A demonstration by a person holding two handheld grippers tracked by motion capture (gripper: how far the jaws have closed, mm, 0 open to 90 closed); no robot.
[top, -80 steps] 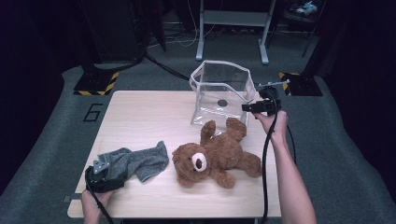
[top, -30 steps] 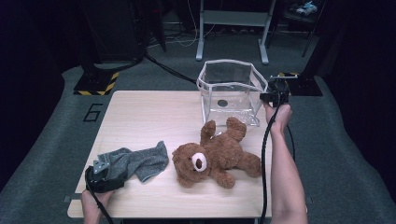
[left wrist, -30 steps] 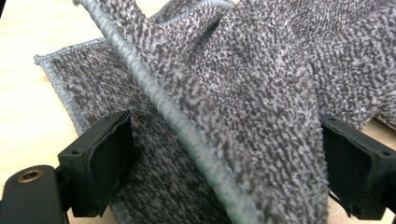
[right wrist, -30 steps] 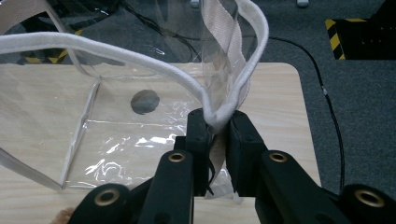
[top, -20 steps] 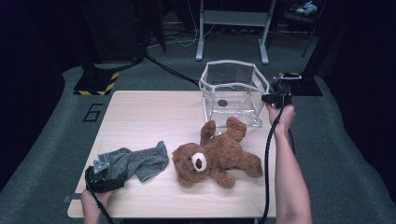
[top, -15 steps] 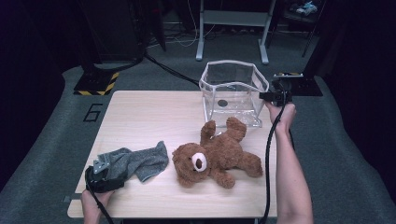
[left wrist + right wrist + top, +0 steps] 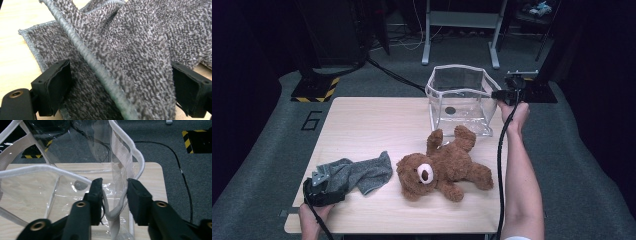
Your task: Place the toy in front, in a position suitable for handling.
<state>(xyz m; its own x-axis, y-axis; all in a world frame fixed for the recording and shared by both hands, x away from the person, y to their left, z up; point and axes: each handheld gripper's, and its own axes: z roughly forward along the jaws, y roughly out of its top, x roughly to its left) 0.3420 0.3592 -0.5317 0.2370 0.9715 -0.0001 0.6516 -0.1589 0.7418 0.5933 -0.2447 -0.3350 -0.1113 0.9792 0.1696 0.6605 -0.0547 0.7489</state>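
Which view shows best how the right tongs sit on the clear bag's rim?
The right gripper view: the white rim folds between the right tongs, whose jaws have just been closing. The high view shows the clear bag whole but the grip tiny.

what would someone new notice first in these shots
The brown teddy bear lying on its back in the middle of the wooden table catches the eye first. Behind it at the far right stands a clear plastic bag, its white-trimmed rim between the jaws of the right gripper. At the near left, a grey cloth lies crumpled, a fold of it between the left gripper's jaws.
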